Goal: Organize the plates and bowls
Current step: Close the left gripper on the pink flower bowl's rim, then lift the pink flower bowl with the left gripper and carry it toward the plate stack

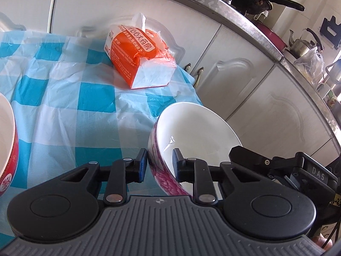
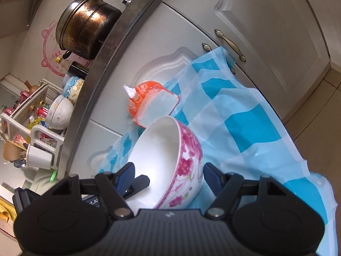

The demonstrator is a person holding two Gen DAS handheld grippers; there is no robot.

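The floral bowl (image 1: 198,132) is seen tilted at the surface (image 1: 64,111) edge, approx. 4 o'clock from the orange tissue pack (image 1: 138,57). Its near wall is pinched by the left gripper (image 1: 159,163) – one finger outside, one inside. The right gripper (image 2: 168,177) fingers are spread w/ the same bowl (image 2: 170,153) between them – pad contact can't be told. A red-rimmed bowl (image 1: 8,145) is seen at 9 o'clock.
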